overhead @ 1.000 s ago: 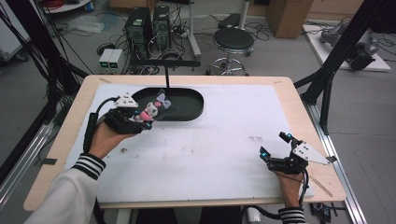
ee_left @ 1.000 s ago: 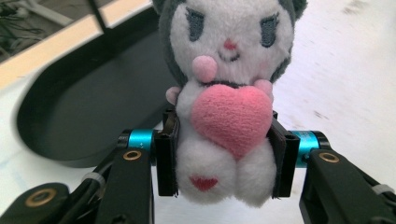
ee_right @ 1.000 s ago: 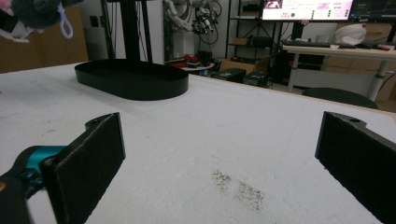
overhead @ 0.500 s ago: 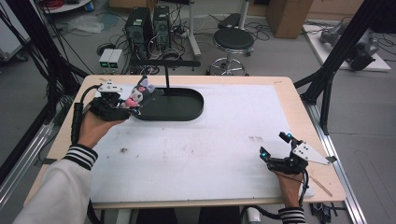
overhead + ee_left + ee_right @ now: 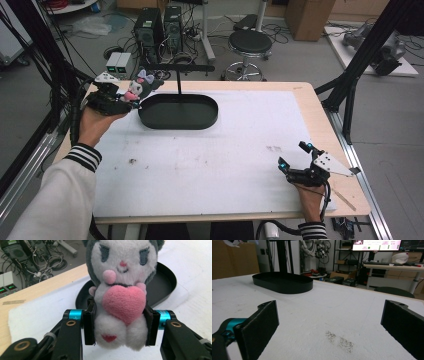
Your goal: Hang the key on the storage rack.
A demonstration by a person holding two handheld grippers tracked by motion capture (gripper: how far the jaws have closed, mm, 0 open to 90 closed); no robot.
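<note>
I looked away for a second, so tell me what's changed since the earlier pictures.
The left gripper, clamped on the white and grey plush toy with a pink heart, carried it off the black oval tray, leftward past its end. The grip, the tray and the open right gripper stayed put.

A plush toy (image 5: pixel 120 292) — white face, grey hood, pink heart on its belly — upright, pinched at the waist.

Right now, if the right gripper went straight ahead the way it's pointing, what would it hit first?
Probably the black oval tray, the first thing ahead of the open right gripper on the white table cover, though slightly left of centre; depth is uncertain.
</note>
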